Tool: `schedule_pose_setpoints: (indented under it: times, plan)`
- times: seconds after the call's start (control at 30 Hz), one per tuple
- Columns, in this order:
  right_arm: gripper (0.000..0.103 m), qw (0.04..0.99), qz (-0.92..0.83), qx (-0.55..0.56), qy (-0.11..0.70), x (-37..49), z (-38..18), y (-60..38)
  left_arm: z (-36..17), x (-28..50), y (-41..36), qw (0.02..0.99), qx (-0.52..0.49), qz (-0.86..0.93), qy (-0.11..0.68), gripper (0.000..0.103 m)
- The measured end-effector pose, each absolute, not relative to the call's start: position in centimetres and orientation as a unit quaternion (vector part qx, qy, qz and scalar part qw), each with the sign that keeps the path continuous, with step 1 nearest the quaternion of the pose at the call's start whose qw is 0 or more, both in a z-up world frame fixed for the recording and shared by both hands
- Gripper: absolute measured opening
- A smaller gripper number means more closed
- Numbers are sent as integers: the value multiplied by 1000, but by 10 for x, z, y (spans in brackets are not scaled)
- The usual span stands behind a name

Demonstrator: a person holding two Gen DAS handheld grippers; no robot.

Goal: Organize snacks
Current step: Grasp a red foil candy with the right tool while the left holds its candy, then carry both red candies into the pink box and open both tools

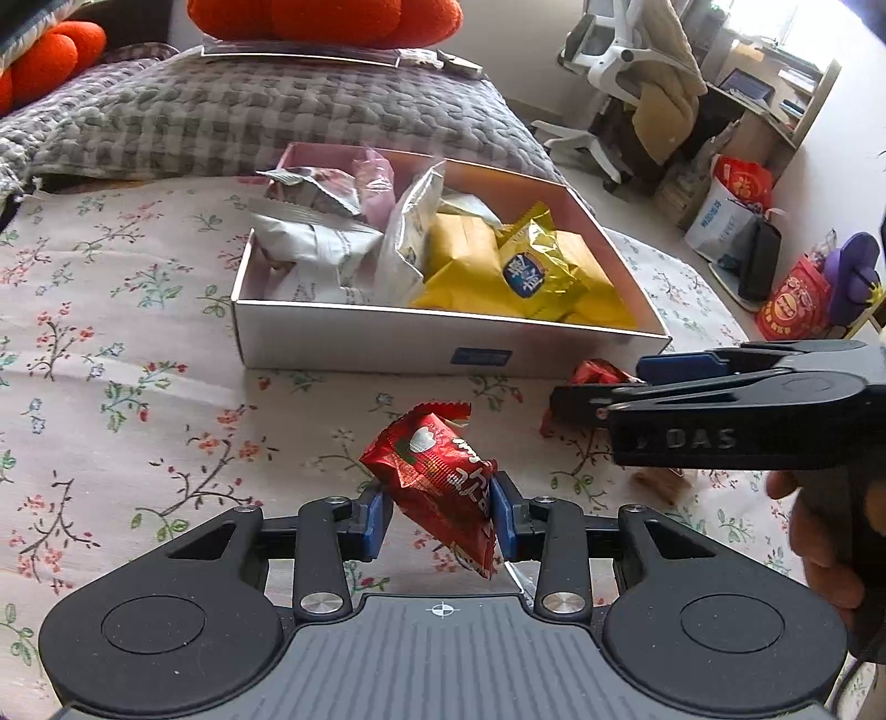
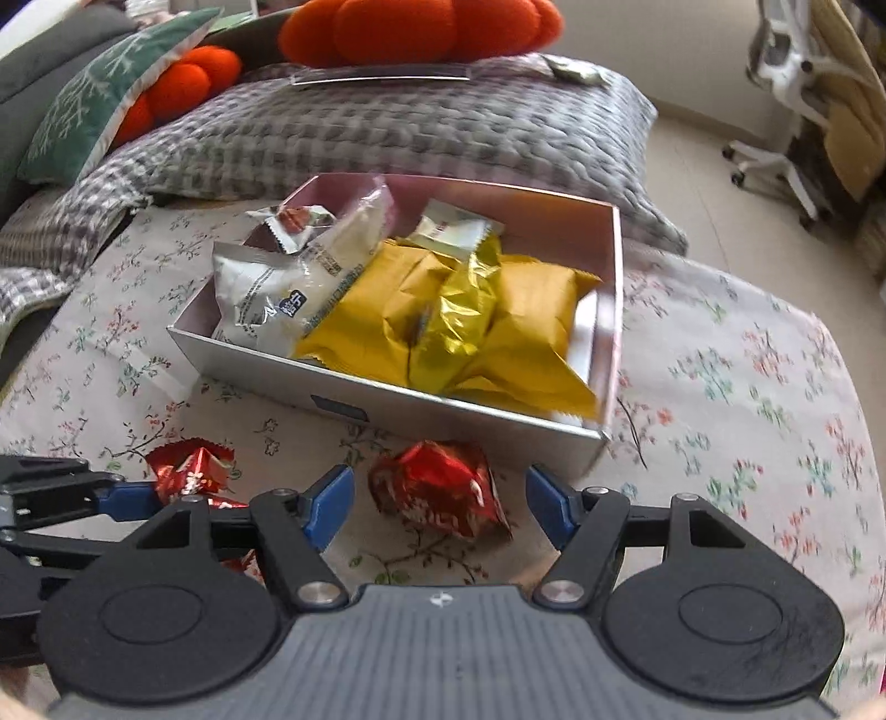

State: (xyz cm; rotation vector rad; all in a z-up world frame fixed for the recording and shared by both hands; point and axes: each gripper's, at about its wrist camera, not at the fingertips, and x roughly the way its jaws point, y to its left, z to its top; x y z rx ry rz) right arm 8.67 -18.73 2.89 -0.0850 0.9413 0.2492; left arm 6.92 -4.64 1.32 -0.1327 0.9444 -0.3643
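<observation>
In the left wrist view my left gripper (image 1: 440,515) is shut on a red snack packet (image 1: 437,471), held tilted just above the flowered bedsheet. A second red packet (image 2: 437,487) lies on the sheet in front of the white box (image 2: 277,376), between the fingers of my right gripper (image 2: 438,498). The right gripper stands open; its blue pads are apart from the wrapper on both sides. The box holds yellow packets (image 2: 498,332) on the right and white packets (image 2: 260,293) on the left. From the left wrist the right gripper (image 1: 601,387) reaches in from the right over that second red packet (image 1: 598,372).
A grey quilted blanket (image 1: 249,116) and orange plush cushions (image 1: 326,16) lie behind the box. A small brown item (image 1: 664,482) rests on the sheet under the right gripper. The bed ends at the right; beyond it are an office chair (image 1: 620,55) and bags (image 1: 742,194) on the floor.
</observation>
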Motion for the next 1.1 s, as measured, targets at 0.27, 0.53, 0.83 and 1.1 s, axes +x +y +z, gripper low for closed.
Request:
schedule_pose_setpoints:
  times: [0.27, 0.53, 0.83, 1.1]
  plan:
    - [38, 869, 115, -32, 479, 96, 20, -182, 15, 72, -40, 875, -62, -165, 450, 35]
    - [36, 861, 116, 23, 494, 90, 35, -187, 20, 71, -38, 877, -65, -168, 445, 35]
    - [36, 863, 108, 71, 488, 84, 52, -199, 25, 70, -38, 880, -60, -169, 441, 35]
    - [36, 867, 102, 113, 474, 82, 61, -208, 31, 66, -44, 884, -48, -182, 429, 35]
